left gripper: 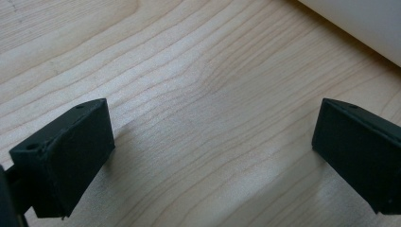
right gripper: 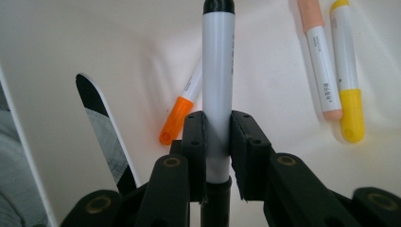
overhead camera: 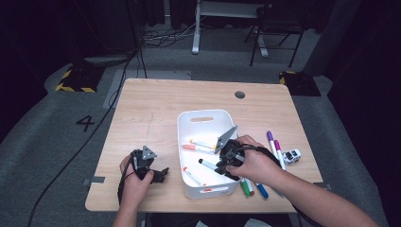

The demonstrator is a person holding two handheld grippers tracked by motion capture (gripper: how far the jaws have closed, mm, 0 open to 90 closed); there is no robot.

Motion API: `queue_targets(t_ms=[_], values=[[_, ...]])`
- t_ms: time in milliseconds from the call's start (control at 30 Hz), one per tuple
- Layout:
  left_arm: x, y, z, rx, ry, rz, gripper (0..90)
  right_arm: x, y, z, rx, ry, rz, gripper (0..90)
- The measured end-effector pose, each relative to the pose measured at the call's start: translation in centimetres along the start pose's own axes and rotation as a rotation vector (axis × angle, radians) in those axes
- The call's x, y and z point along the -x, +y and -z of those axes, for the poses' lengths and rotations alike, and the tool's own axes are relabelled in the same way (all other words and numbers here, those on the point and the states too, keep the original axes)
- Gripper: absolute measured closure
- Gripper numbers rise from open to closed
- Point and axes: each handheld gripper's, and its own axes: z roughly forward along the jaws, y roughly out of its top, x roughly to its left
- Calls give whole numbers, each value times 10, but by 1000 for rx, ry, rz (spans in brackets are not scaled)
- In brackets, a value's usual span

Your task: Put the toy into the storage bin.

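Free room: far half of the table point(overhead camera: 156, 101), upper part of the high view, bare wood apart from a small round hole point(overhead camera: 239, 94); also the strip left of the white bin point(overhead camera: 187, 142), where the left tongs point(left gripper: 208, 156) stand spread over bare wood.

Obstacles: bin walls at frame centre; markers on the bin floor point(right gripper: 331, 61); loose markers point(overhead camera: 274, 146) and a toy car point(overhead camera: 292, 156) at right; right tongs point(right gripper: 218, 142) inside the bin, clamped on a black-capped marker point(right gripper: 218, 71).
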Motion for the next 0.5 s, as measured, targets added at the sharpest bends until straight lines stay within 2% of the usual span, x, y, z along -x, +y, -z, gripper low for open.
queue_targets(t_ms=[233, 267, 367, 400, 433, 500], values=[[0, 0, 0, 0, 0, 0, 1, -2, 0, -6, -23, 2, 6, 767], [0, 0, 0, 0, 0, 2, 1, -7, 0, -5, -69, 19, -63, 767], [0, 0, 0, 0, -1, 2, 1, -7, 0, -7, -74, 35, -72, 762], [0, 0, 0, 0, 0, 1, 1, -7, 0, -9, -68, 43, -78, 701], [0, 0, 0, 0, 0, 0, 1, -6, 0, -9, -40, 48, -85, 643], [0, 0, 0, 0, 0, 0, 1, -6, 0, -9, 6, 49, -114, 600]])
